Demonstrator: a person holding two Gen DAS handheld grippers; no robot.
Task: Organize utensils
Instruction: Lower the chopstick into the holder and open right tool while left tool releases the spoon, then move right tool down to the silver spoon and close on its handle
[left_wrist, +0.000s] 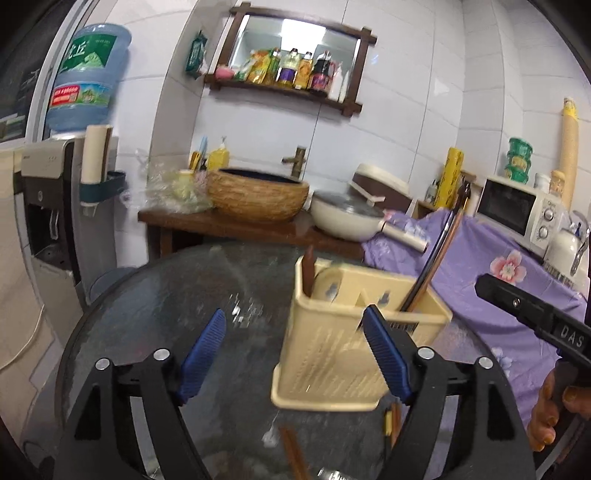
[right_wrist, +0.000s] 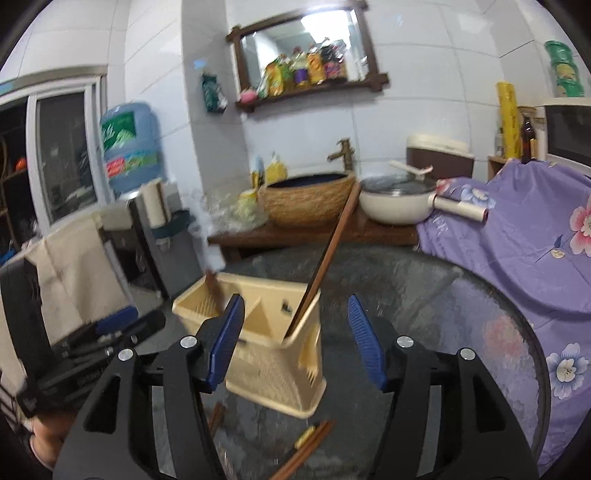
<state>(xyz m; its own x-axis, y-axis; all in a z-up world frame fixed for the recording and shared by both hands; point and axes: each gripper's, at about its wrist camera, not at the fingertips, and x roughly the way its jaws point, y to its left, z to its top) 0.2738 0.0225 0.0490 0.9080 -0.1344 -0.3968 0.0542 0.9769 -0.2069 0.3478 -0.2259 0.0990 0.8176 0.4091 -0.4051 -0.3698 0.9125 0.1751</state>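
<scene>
A cream plastic utensil holder (left_wrist: 332, 354) (right_wrist: 269, 354) stands on the round dark glass table (left_wrist: 207, 295) (right_wrist: 443, 306). Long dark chopsticks (left_wrist: 436, 258) (right_wrist: 332, 251) lean out of one compartment, and a short brown handle (left_wrist: 308, 269) (right_wrist: 213, 286) sticks up from the other. Loose brown chopsticks (left_wrist: 291, 454) (right_wrist: 310, 443) lie on the glass in front of the holder. My left gripper (left_wrist: 293, 317) is open just before the holder, its right pad overlapping the holder's front. My right gripper (right_wrist: 295, 301) is open too, with the holder's near corner between its fingers and neither pad pressing.
Behind the table, a wooden stand carries a woven basin (left_wrist: 258, 197) and a white lidded pan (left_wrist: 347, 218). A purple floral cloth (right_wrist: 517, 258) covers the right side, under a microwave (left_wrist: 517, 210). A water dispenser (left_wrist: 55, 206) stands at the left. A hand (left_wrist: 550, 410) holds the other gripper.
</scene>
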